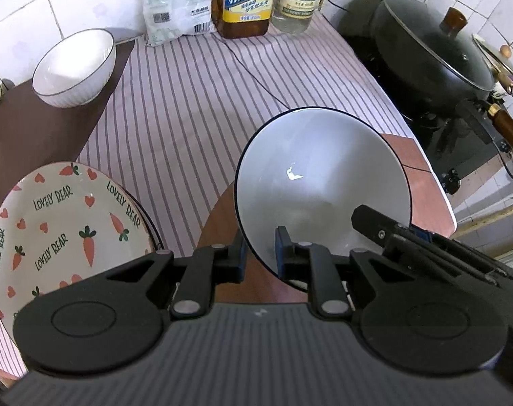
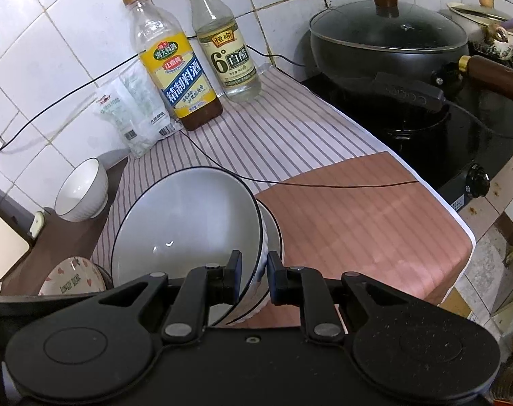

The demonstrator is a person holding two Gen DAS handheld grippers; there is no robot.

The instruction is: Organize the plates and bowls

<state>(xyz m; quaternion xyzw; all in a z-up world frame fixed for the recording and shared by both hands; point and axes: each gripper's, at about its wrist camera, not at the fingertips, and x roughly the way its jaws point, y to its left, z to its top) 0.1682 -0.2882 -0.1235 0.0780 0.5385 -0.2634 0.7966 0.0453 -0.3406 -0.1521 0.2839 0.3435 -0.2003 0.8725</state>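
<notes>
Each hand-held gripper, left (image 1: 260,253) and right (image 2: 253,275), pinches the tilted bowl's (image 1: 320,182) rim; striped tabletop (image 1: 188,108) lies bare at centre; second bowl (image 2: 273,233) beneath mostly hidden.

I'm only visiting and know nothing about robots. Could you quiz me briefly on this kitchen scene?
1. True or false: the left gripper and the right gripper both clamp the rim of the large white dark-rimmed ceramic bowl.
2. What sits on the black stove? A) a black lidded wok B) a toaster C) a blue bucket
3. Fill in: the cream round plate is printed with hearts and ____.
Key: 1 true; 2 A; 3 carrots.
</notes>
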